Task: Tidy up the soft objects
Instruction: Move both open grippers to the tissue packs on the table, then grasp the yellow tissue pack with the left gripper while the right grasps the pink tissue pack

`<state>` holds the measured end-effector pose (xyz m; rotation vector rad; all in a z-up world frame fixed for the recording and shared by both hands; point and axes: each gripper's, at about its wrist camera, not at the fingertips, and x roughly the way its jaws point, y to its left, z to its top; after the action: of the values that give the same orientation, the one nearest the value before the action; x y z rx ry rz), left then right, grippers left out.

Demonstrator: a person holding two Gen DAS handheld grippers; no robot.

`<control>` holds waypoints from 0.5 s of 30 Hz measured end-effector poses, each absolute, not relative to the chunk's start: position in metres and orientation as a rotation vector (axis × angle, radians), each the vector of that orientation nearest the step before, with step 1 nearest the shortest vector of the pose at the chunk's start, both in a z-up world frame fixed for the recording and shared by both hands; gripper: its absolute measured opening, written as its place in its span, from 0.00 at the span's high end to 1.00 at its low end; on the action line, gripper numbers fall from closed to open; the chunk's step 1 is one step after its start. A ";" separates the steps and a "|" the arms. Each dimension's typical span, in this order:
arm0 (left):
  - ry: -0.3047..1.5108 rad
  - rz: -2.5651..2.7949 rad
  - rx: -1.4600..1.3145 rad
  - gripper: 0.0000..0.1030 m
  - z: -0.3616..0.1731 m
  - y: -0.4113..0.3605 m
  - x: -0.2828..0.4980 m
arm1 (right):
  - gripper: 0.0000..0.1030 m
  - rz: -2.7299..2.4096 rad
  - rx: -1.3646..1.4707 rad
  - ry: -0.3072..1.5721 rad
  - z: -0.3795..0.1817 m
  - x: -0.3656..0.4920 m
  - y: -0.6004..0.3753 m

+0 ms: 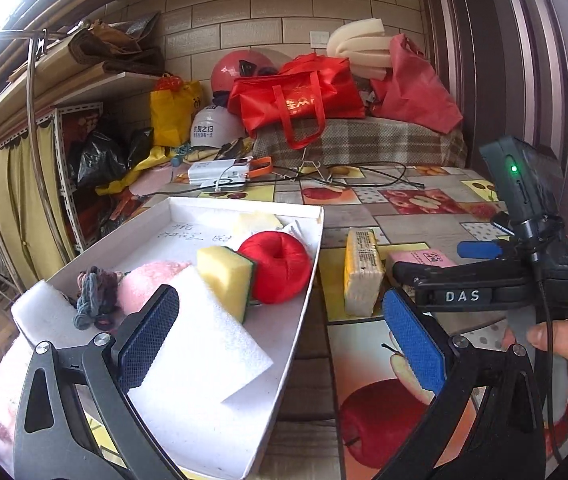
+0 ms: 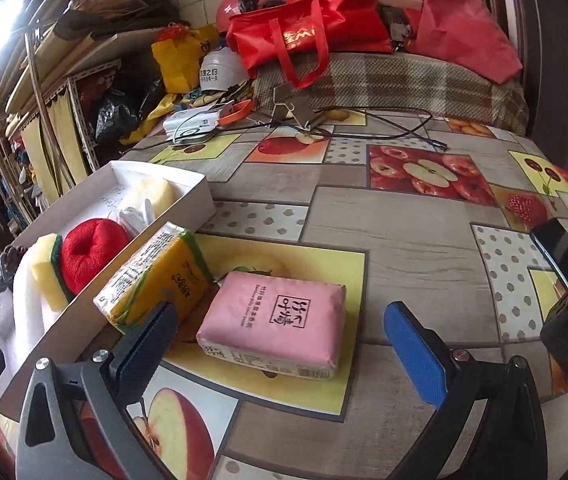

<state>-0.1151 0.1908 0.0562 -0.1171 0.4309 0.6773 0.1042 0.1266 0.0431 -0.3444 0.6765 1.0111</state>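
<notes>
Here, largest thing first:

Table: the fruit-print patchwork tablecloth (image 2: 363,208) covers it; everything below sits on it.

Tray: my shallow white cardboard tray (image 1: 307,264) lies on the left side of the table, its right wall just beside the two tissue packs.

Foam sheet: a white flat foam sheet (image 1: 212,344) lies in the near part of the tray, under the left finger of my left tongs.

Red ball: a round red yarn ball (image 1: 276,266) sits in the tray's right half, touching the sponge.

Pink pack: the pink rectangular plastic-wrapped tissue pack (image 2: 276,322) lies flat on the table, right of the tray, between the fingers of my right tongs in the right wrist view.

Yellow pack: the yellow plastic-wrapped tissue pack (image 2: 156,276) stands on edge, leaning against the tray's outer wall, touching the pink pack.

Sponge: a yellow block sponge with a green scouring back (image 1: 226,278) rests on the foam sheet's far edge.

Pink puff: a pale pink fluffy ball (image 1: 144,284) sits left of the sponge.

Yarn knot: a grey-purple knotted yarn bundle (image 1: 94,296) lies at the tray's left.

Left tongs (image 1: 284,340): spread wide, holding nothing, over the tray's near right corner.

Right tongs (image 2: 284,344): spread wide, empty, hanging above the pink pack's near end.
</notes>
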 end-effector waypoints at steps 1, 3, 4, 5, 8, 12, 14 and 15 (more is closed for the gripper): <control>0.436 0.669 -0.116 0.00 0.056 0.189 -0.111 | 0.02 1.003 -0.396 0.674 0.041 0.098 0.134; 0.457 0.652 -0.116 0.00 0.055 0.188 -0.102 | 0.16 0.965 -0.489 0.698 0.032 0.095 0.148; 0.470 0.651 -0.114 0.00 0.054 0.188 -0.097 | 0.22 0.964 -0.508 0.717 0.029 0.097 0.151; 0.481 0.650 -0.115 0.00 0.053 0.188 -0.093 | 0.29 0.972 -0.504 0.727 0.028 0.098 0.150; 0.511 0.628 -0.123 0.01 0.051 0.189 -0.082 | 0.29 0.983 -0.410 0.723 0.034 0.105 0.133; 0.523 0.588 -0.135 0.06 0.049 0.190 -0.068 | 0.29 0.928 -0.307 0.776 0.035 0.125 0.105; 0.536 0.577 -0.127 0.11 0.048 0.189 -0.056 | 0.29 0.906 -0.259 0.804 0.034 0.137 0.091; 0.549 0.577 -0.123 0.13 0.048 0.190 -0.049 | 0.29 0.902 -0.222 0.821 0.034 0.144 0.084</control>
<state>-0.0487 0.1896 0.0475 -0.1225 0.5485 0.5773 0.1437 0.0840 0.0338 -0.2215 0.8213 0.9017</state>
